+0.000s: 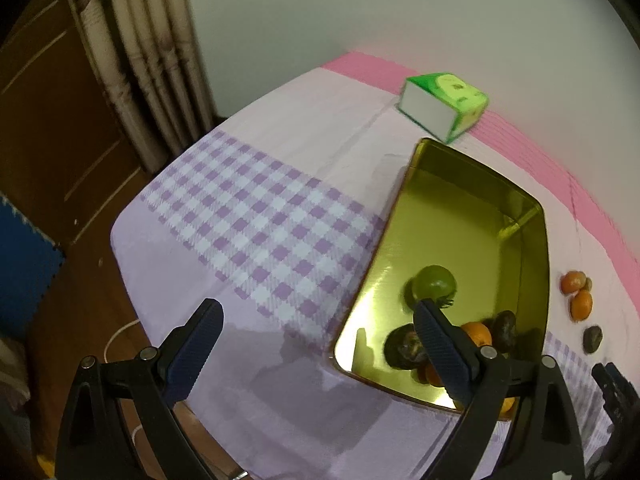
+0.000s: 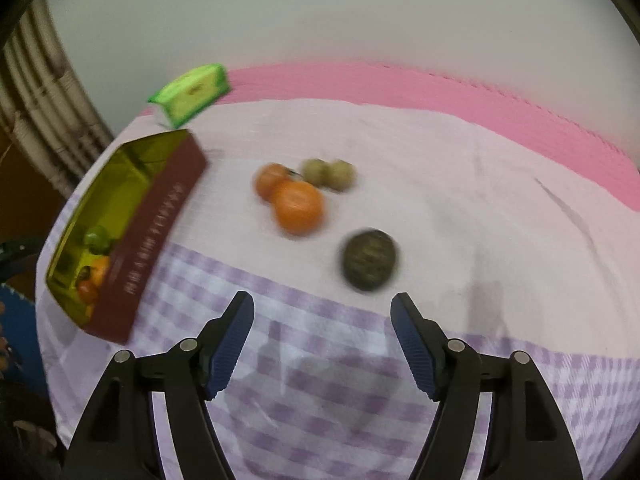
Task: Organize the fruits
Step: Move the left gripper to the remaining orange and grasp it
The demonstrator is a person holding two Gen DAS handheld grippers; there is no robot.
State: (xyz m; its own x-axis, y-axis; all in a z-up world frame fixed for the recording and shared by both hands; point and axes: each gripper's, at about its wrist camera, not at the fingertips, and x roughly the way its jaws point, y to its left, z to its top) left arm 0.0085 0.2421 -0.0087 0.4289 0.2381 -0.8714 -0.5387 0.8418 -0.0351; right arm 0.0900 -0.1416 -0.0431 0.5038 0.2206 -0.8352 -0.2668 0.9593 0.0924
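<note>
Cloth [image 2: 440, 184] covers the whole table, pale lilac with a purple-and-white checked band across the near part and a pink strip along the far edge by the wall. On it, toward the left, sits the long tin box [image 2: 160, 240], dark red outside and shiny gold inside, and it already holds some of the fruit: a green fruit [image 1: 434, 286] toward the middle, an orange one [image 1: 476, 334] and two dark, wrinkled ones [image 1: 505, 330] crowded at the near end. Beyond the tin's far corner lies a green tissue pack [image 1: 444, 106]. Loose fruit lies on the cloth to the right of the tin: a large orange [image 2: 298, 208] touching a smaller orange fruit [image 2: 272, 180], two small yellow-green fruits [image 2: 328, 174] side by side just behind them, and a dark round wrinkled fruit [image 2: 370, 266] apart from the group, nearer the front. The right gripper [image 2: 322, 340] hangs above the checked band with its blue-padded fingers spread fairly wide and nothing between them; the dark fruit lies just beyond the tips. The left gripper [image 1: 318, 344] is also spread wide and empty, one finger over bare cloth and the other over the near end of the tin.
</note>
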